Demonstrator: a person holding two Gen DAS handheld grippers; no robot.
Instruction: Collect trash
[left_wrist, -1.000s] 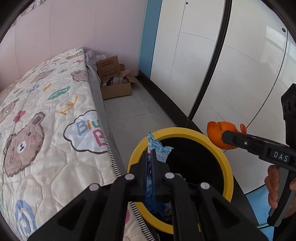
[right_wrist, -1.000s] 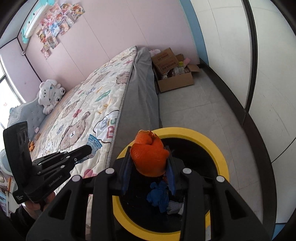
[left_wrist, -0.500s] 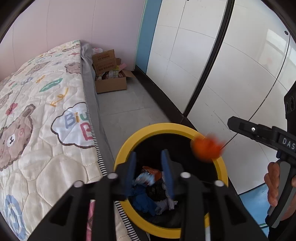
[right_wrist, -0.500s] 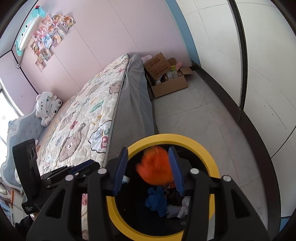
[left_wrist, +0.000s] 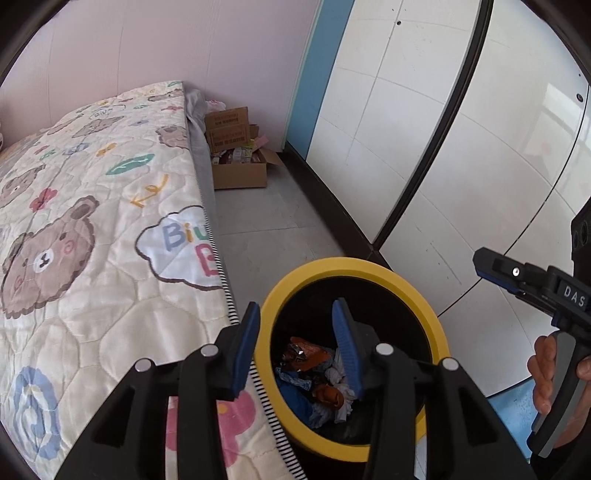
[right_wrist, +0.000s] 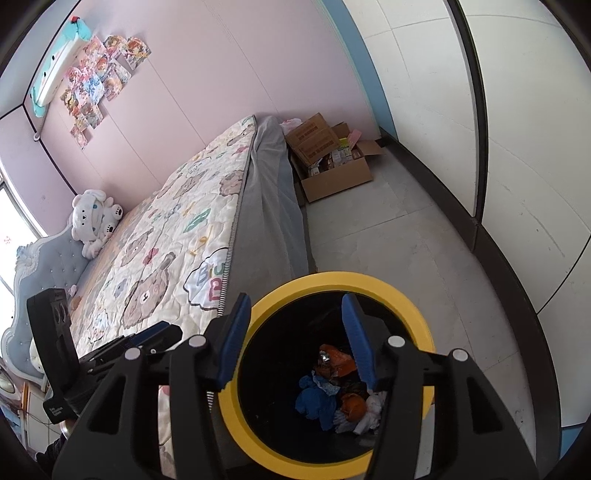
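Both the left gripper (left_wrist: 295, 332) and right gripper (right_wrist: 295, 328) are opening, nothing between the jaws. The trash (right_wrist: 341, 395) — orange peel, blue and white scraps — is heaped in the yellow-rimmed bin (right_wrist: 413, 295) just right of the bed (right_wrist: 177, 236). If a gripper is lowered carelessly, the rim could be knocked and the bin tipped.

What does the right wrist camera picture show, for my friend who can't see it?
The right gripper, its jaws opening with nothing between them, hangs over a yellow-rimmed bin holding orange peel, blue trash and white tissue. A bear-print bed lies to the left, a cardboard box beyond.
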